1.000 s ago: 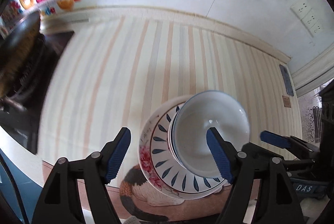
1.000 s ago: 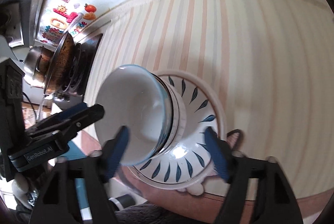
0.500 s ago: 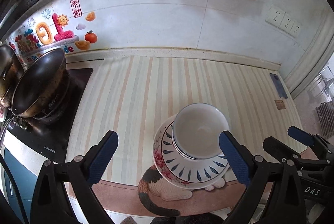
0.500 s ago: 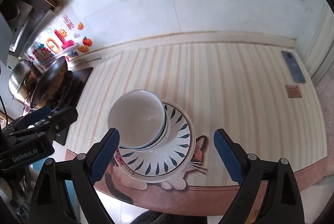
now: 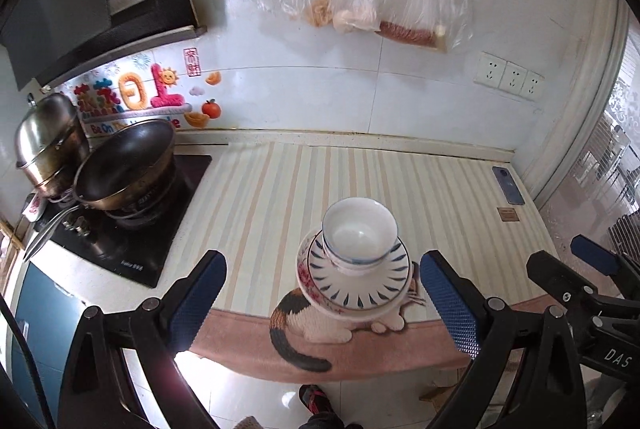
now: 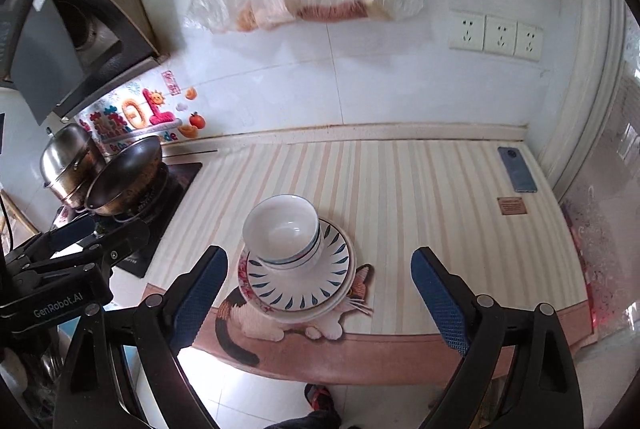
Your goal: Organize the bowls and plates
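While both grippers hang above the counter's front edge, the left gripper (image 5: pixel 322 299) and right gripper (image 6: pixel 320 295) have just spread their fingers wide, nothing between them. White bowls (image 5: pixel 359 235) sit stacked on plates (image 5: pixel 360 289) on the striped mat (image 5: pixel 280 189).

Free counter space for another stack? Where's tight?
Bare striped mat: the wide patch between the plate-and-bowl stack and the phone, plus the strip behind the stack up to the wall. A narrower strip separates stack from stove. Crowded: stove, holding wok and steel pot.
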Demonstrator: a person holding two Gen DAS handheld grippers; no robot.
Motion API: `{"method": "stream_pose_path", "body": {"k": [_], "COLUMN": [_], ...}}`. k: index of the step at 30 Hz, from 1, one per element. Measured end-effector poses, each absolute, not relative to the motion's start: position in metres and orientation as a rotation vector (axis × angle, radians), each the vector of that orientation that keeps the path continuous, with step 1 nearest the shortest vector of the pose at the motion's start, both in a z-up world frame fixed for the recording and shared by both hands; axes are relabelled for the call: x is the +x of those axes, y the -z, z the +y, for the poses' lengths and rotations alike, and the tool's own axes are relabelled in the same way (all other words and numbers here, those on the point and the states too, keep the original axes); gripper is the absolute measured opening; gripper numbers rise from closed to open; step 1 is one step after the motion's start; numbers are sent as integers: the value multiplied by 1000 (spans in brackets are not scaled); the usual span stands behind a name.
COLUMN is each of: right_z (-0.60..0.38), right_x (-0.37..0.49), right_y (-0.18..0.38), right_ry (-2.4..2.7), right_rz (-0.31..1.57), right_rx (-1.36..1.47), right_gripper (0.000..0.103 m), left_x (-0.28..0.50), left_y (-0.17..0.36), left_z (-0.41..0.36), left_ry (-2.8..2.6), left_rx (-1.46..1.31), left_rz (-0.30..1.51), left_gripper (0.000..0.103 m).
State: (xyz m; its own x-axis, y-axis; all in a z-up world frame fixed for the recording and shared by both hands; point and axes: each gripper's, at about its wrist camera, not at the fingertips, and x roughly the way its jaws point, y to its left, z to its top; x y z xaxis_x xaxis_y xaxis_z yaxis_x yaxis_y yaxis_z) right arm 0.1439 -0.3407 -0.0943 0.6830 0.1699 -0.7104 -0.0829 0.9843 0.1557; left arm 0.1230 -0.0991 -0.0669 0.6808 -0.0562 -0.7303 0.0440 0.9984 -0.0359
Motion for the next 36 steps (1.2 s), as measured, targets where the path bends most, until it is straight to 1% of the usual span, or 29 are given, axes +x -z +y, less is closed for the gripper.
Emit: {"method": "stream_pose_path", "body": {"k": [3,8,16,26,36], "right_z": [-343,-345,-345,-331,-320], "right_x": [107,53,-22,-69,-79], "right_y": [77,56,30,13,13], "right_ry": [-157,-161,-138,-99,-62], "right_rz": [773,751,692,643,637], "right_rx": [103,91,74,73,80], "right_gripper": [98,99,100,100,100], "left_x": [93,48,2,-28,-42], "left_y": [55,37,25,19,16], "left_z": [-100,-97,-91,-75,-63], "left_ry": [33,8,-12,-6,-1], "left_rx": [-19,-33,-41,-29,-10], "left_rz": [792,755,739,730,704], "left_gripper": [102,102,102,102,102]}}
